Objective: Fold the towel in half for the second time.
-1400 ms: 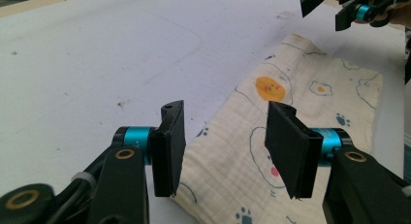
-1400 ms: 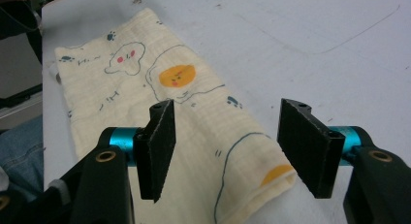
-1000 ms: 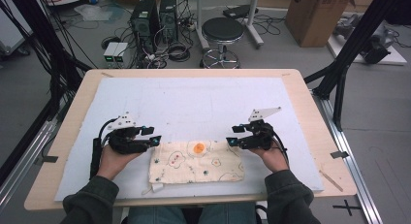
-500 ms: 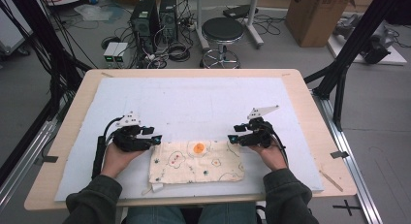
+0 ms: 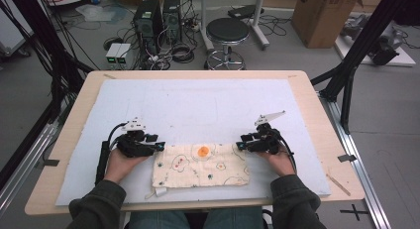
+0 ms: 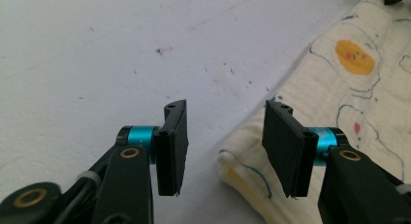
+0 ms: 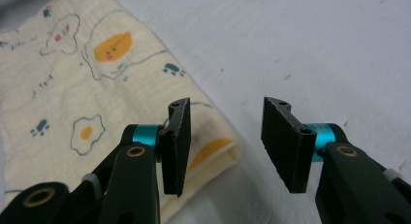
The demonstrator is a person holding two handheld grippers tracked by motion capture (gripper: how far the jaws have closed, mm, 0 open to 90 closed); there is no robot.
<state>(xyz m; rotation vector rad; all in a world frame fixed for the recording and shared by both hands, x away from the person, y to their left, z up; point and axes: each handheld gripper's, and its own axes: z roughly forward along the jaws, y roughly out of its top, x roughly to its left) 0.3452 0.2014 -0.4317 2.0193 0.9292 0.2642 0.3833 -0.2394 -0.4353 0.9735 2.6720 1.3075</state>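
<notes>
folded egg-print cloth (image 5: 200, 164), far corners flanked by left gripper (image 6: 225, 141) and right gripper (image 7: 225, 141), both unclenched, jaws lately narrowing: top layer alone may be pinched.

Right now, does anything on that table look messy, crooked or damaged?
Nothing serious. The folded cloth lies slightly askew to the table's front edge, and a small tag or cord sticks out at its near left corner. The white mat under it carries a few dark specks. Nothing looks spilled or torn.
</notes>
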